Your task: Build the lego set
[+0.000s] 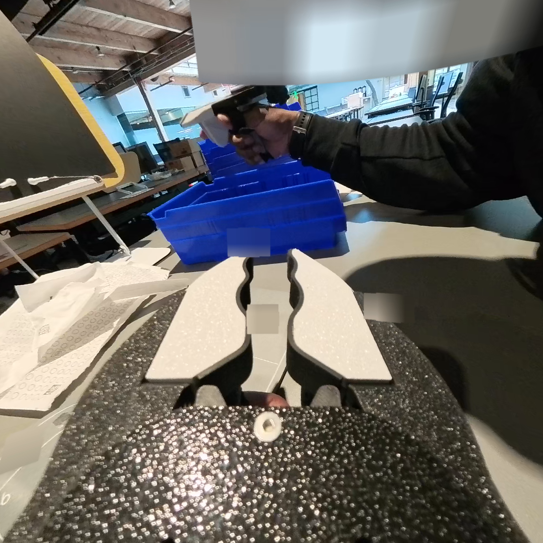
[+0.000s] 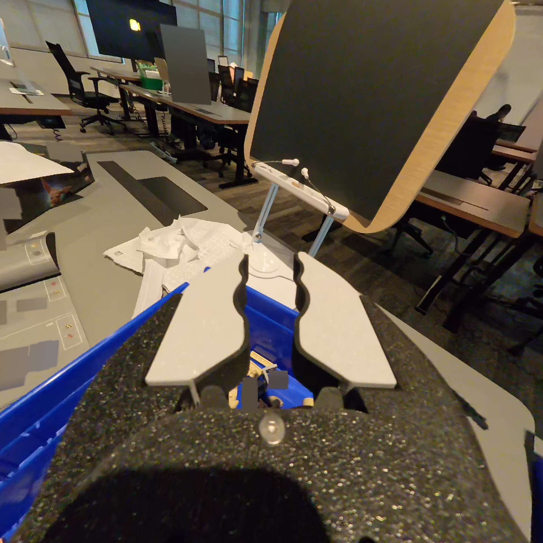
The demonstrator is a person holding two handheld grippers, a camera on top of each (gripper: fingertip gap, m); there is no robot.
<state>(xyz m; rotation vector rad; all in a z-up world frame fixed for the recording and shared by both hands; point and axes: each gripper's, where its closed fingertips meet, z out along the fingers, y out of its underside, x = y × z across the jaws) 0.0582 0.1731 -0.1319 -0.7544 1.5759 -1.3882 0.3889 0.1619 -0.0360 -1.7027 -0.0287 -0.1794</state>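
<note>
My left gripper is open and empty, low over the grey table, pointing at a row of blue bins. The right gripper also shows in this view, held in a hand above the bins. In the right wrist view my right gripper is open and empty above a blue bin. Small tan and dark Lego pieces lie in that bin, below and between the fingers. Torn white paper bags lie at the left; they also show in the right wrist view.
A tilted dark board with a tan rim stands on a white stand at the table's far edge. An open instruction booklet lies on the left of the table. A dark sleeve reaches across above the bins.
</note>
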